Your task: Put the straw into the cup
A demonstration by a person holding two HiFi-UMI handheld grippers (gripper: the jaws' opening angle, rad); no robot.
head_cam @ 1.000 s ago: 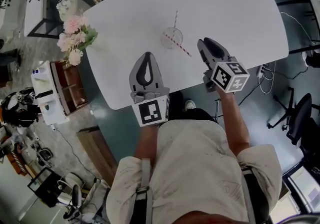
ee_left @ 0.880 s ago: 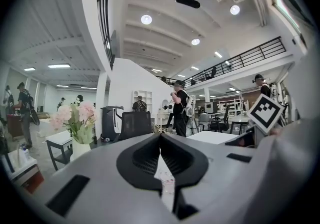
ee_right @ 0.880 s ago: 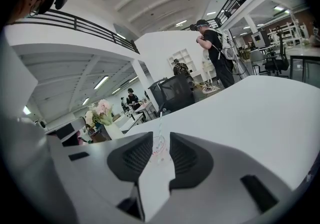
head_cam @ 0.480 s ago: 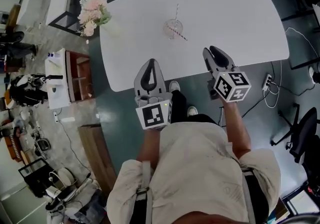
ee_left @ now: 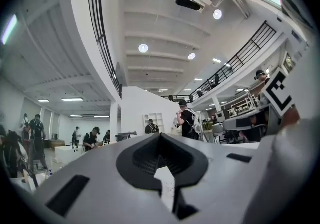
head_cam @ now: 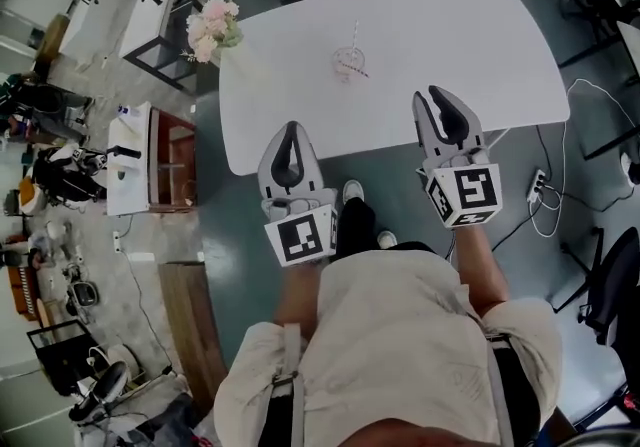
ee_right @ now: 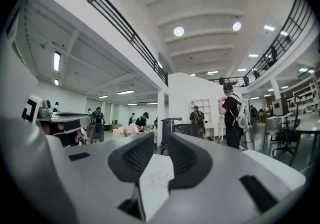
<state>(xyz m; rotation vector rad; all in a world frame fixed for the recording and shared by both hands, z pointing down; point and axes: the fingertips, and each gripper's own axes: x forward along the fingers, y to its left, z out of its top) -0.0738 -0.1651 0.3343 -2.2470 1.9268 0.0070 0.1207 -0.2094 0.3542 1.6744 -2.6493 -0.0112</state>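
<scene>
While on white table [head_cam: 450,35], cup [head_cam: 349,63] w/ straw [head_cam: 358,72] inside

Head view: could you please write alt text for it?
From above, a person holds the left gripper, shut, and the right gripper, empty, jaws closing, at the near edge of a white table. A cup with a straw stands mid-table, flowers at its far left corner.

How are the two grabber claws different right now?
The left gripper has shut jaws, tips touching; the right gripper has jaws apart, though closing. In the head view the right gripper shows farther up the picture than the left gripper. Both are empty, short of the cup.
</scene>
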